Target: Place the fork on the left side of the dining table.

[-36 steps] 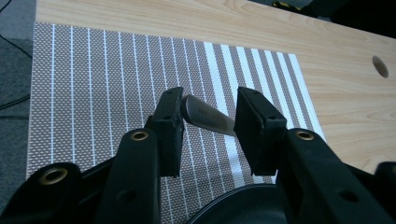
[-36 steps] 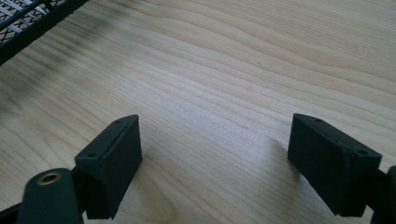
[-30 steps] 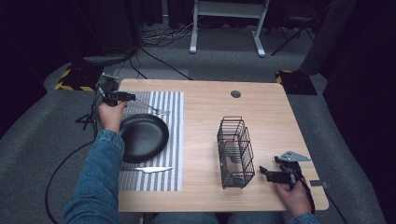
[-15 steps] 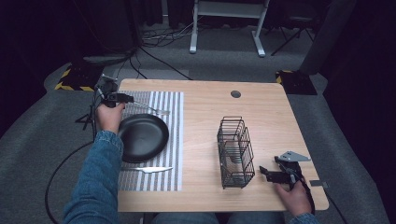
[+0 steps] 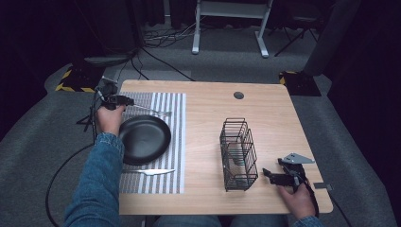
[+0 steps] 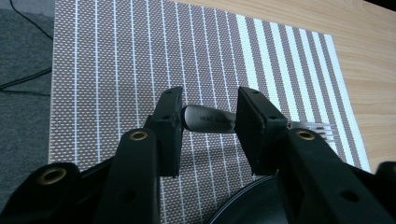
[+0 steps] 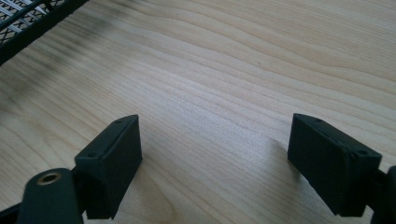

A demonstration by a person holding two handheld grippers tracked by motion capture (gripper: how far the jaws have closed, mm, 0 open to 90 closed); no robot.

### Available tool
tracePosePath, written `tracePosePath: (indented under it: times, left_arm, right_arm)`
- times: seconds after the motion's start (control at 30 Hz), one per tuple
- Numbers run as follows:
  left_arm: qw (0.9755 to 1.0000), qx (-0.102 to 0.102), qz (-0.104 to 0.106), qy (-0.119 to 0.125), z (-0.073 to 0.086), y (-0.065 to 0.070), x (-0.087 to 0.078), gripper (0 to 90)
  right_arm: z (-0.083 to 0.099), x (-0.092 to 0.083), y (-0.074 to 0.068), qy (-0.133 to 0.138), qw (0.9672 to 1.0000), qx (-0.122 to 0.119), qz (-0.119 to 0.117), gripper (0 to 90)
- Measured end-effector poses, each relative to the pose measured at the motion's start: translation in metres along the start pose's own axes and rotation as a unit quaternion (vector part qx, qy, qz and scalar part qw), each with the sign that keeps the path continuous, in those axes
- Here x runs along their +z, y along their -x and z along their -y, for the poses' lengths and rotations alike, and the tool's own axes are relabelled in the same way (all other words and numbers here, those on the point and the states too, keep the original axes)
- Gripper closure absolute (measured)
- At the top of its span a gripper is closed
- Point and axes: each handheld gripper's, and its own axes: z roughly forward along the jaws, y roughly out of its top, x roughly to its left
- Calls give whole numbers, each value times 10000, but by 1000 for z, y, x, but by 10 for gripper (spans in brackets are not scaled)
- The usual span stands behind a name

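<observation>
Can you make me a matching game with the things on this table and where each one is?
Things:
1. silver metal fork
2. round black plate
3. silver metal knife
4. black wire basket

Places:
A. on the bare wooden table, right of the striped mat
B. between the left tongs' pads
C. on the striped mat, at its near edge
D. on the striped mat, between fork and knife

Pairs: 1-B, 2-D, 3-C, 4-A

The wooden table (image 5: pixel 208 113) carries 1 striped placemat (image 5: pixel 165 142) and 1 wire basket (image 5: pixel 239 153).
</observation>
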Motion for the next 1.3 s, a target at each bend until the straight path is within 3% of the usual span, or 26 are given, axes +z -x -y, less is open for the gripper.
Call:
tracePosePath:
  times: [0.3,0.7,0.9,0.97,1.1,1.23,1.3]
  left_arm:
    - [9998,-66,-165,-53,4,-5,-4,621]
    - [9996,43,-132,249,4,4,-22,612]
    - [9983,308,-38,491,7,18,-45,577]
    - [9972,475,-59,574,10,25,-55,576]
    - [9947,722,104,724,17,38,-78,573]
    - [9900,1147,88,821,27,57,-102,569]
    - [9881,1267,81,863,31,64,-110,565]
  right_arm:
    - [0,0,0,-1,10000,-1,-1,176]
    - [0,0,0,-3,10000,1,4,176]
    - [0,0,0,-2,10000,3,4,176]
    - [0,0,0,-4,10000,2,4,175]
    - [0,0,0,-1,10000,2,5,176]
    - [0,0,0,-1,10000,0,0,176]
    - [0,0,0,-2,10000,0,0,176]
